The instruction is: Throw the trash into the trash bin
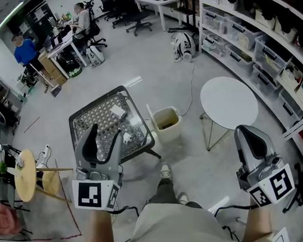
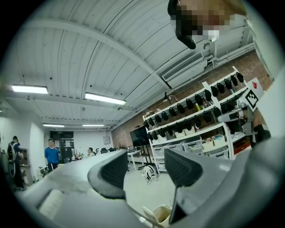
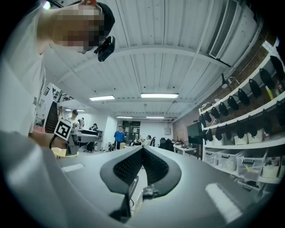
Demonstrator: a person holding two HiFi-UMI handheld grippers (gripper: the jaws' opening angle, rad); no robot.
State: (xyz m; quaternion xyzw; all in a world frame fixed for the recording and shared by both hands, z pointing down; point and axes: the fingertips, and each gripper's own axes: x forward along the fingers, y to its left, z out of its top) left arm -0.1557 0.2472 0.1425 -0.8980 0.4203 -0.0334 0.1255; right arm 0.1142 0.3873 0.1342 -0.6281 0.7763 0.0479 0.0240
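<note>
While the trash (image 1: 117,111) lay unpicked on the table (image 1: 89,117), both grippers hung level.
Left gripper (image 2: 147,171) stood released, jaws wide on nothing, apparently readied for that pale crumpled trash on the mesh top; right gripper (image 3: 142,153) was clenched, empty. The trash bin (image 1: 168,135) sat just beside the table, probably for a short carry. The scraps' make and the bin's contents were too small to tell.

1. Round white table (image 1: 229,103) stands near the shelves.
2. Shelves (image 1: 249,33) along the right wall hold bins and dark items.
3. Person in blue (image 1: 25,50) stands far back, at left.
4. Yellow stool (image 1: 25,176) is at the left edge.
5. Black chair (image 1: 138,20) stands far back.
</note>
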